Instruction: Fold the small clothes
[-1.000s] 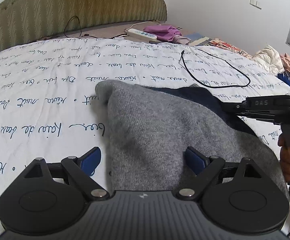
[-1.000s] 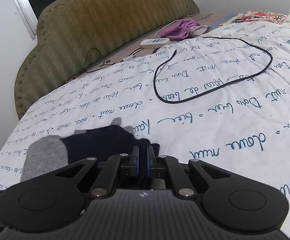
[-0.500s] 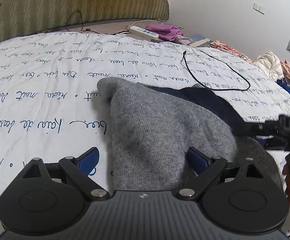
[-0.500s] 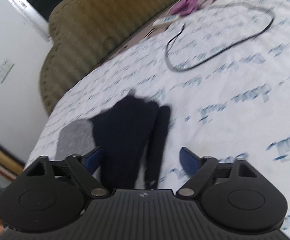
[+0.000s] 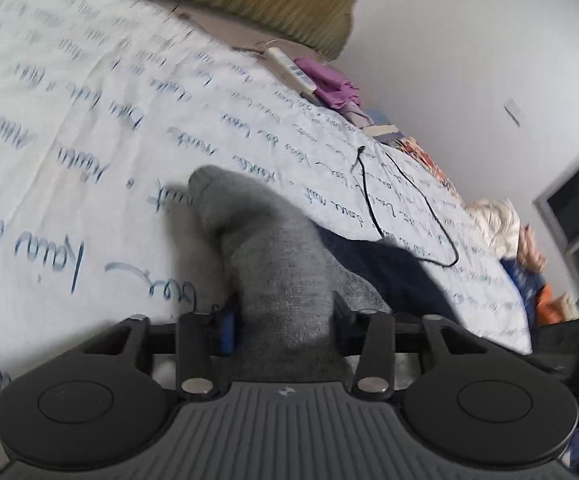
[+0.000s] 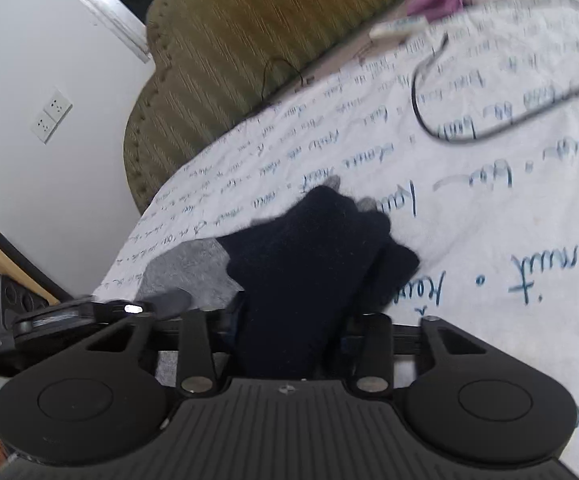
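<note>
Grey-and-navy knitted glove (image 5: 277, 264) lay on the white script-printed bedsheet (image 5: 89, 152). Left gripper (image 5: 283, 322), jaws just closed, pinched its grey cuff; right gripper (image 6: 289, 328), likewise just closed, pinched the navy part. Black cable (image 5: 405, 216) lay at two o'clock.

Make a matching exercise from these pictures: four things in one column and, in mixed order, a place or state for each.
Things
1. grey knitted cloth
2. dark navy knitted cloth
3. thin black cable
4. purple cloth

Places or states
a. looped on the printed bedsheet
b. between the right gripper pads
c. near the olive headboard
d. between the left gripper pads

Pairs: 1-d, 2-b, 3-a, 4-c
</note>
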